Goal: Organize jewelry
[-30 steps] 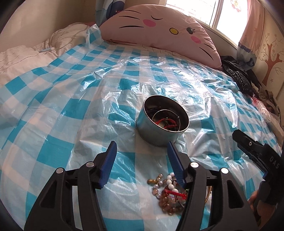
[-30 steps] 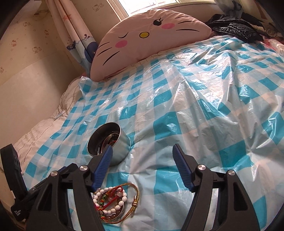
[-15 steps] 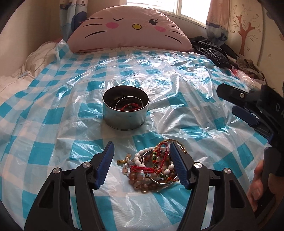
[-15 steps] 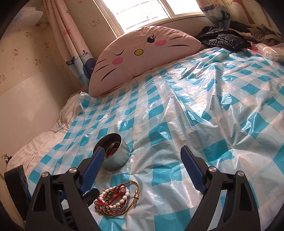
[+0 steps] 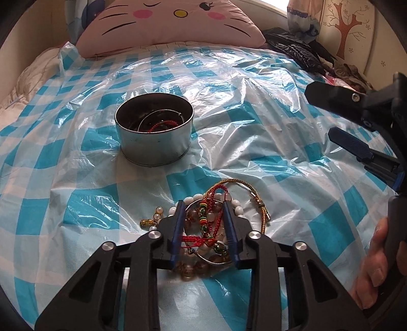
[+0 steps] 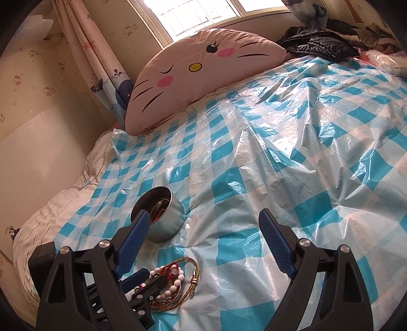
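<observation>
A pile of bracelets point(image 5: 216, 203) lies on the checked plastic sheet: white beads, amber beads, red cord and a gold braided cord point(image 5: 257, 201). My left gripper point(image 5: 203, 206) sits low over the pile, its fingers narrowed around the red cord and beads, with a gap still between them. A round metal tin point(image 5: 154, 132) with jewelry inside stands just beyond. My right gripper point(image 6: 203, 226) is open and empty, above the sheet to the right of the pile point(image 6: 175, 280) and the tin point(image 6: 162, 216).
A pink cat-face pillow point(image 5: 173, 23) lies at the head of the bed. Black clothing point(image 5: 292, 48) is piled at the far right. The blue and white checked plastic sheet point(image 5: 254, 114) covers the bed. Bare white bedding point(image 6: 51, 216) lies at the left.
My left gripper has dropped onto the bracelet pile and its fingers have closed in around it. The right gripper has stayed open, shifting slightly.
</observation>
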`<state>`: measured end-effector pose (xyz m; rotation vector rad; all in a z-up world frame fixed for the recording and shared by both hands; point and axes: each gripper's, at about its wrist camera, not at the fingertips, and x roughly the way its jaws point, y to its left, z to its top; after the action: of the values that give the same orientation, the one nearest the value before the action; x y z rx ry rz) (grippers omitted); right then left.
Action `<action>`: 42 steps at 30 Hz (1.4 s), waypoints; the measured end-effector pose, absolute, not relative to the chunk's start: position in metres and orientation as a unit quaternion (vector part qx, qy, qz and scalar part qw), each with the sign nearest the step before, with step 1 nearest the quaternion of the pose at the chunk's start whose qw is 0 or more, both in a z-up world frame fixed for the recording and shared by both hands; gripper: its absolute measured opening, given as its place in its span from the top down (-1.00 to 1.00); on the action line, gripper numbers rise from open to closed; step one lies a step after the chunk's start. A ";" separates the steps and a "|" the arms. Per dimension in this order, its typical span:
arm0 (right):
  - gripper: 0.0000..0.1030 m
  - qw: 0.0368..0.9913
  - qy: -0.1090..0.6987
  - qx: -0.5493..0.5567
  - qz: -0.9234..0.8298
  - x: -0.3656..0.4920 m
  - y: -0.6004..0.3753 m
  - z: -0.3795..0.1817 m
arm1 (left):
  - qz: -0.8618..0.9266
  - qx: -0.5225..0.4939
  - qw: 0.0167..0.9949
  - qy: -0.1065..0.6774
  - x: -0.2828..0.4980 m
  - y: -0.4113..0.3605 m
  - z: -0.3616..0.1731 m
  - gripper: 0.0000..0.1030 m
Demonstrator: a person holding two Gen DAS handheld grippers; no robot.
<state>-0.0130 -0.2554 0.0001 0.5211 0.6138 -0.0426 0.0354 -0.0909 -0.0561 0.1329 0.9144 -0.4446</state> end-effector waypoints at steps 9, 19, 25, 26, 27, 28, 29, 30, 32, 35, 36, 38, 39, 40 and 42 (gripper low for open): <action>-0.63 0.918 0.300 0.258 -0.022 -0.013 -0.256 -0.001 | -0.251 -0.034 0.865 0.434 0.040 -0.065 -0.041 0.89; -0.63 0.903 0.358 0.238 0.023 0.007 -0.238 -0.016 | -0.152 -0.201 0.885 0.391 0.058 0.021 -0.028 0.89; -0.63 0.885 0.412 0.189 0.108 0.023 -0.199 -0.027 | -0.096 -0.185 0.876 0.435 0.073 0.029 -0.047 0.89; -0.62 0.882 0.420 0.182 0.115 0.025 -0.194 -0.030 | -0.091 -0.183 0.874 0.440 0.074 0.030 -0.049 0.89; -0.57 0.879 0.428 0.174 0.117 0.027 -0.189 -0.032 | -0.085 -0.181 0.873 0.445 0.075 0.031 -0.051 0.89; -0.51 0.875 0.437 0.168 0.122 0.029 -0.185 -0.035 | -0.082 -0.183 0.871 0.448 0.075 0.032 -0.053 0.89; -0.41 0.872 0.445 0.163 0.127 0.031 -0.181 -0.037 | -0.078 -0.184 0.870 0.452 0.075 0.034 -0.055 0.89; -0.36 0.868 0.453 0.157 0.130 0.034 -0.178 -0.040 | -0.074 -0.184 0.868 0.455 0.076 0.035 -0.057 0.89; -0.28 0.861 0.469 0.148 0.133 0.038 -0.172 -0.046 | -0.071 -0.185 0.865 0.461 0.077 0.035 -0.060 0.89; 0.04 0.851 0.486 0.144 0.138 0.044 -0.167 -0.056 | -0.068 -0.182 0.864 0.464 0.078 0.034 -0.062 0.89; 0.19 0.850 0.488 0.144 0.135 0.045 -0.167 -0.057 | -0.068 -0.182 0.864 0.465 0.078 0.034 -0.062 0.89; 0.48 0.850 0.484 0.158 0.137 0.046 -0.172 -0.058 | -0.068 -0.182 0.864 0.465 0.078 0.034 -0.062 0.89; 0.61 0.849 0.481 0.168 0.138 0.046 -0.175 -0.057 | -0.068 -0.182 0.863 0.465 0.078 0.034 -0.062 0.89; 0.66 0.850 0.476 0.177 0.140 0.045 -0.179 -0.056 | -0.069 -0.181 0.863 0.466 0.078 0.033 -0.063 0.89; 0.80 0.852 0.467 0.190 0.143 0.043 -0.184 -0.053 | -0.069 -0.178 0.864 0.466 0.078 0.032 -0.063 0.89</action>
<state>0.0426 -0.1836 -0.0534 0.4003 0.9821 0.3000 0.0778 0.0317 -0.0630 -0.3736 0.9771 -0.1452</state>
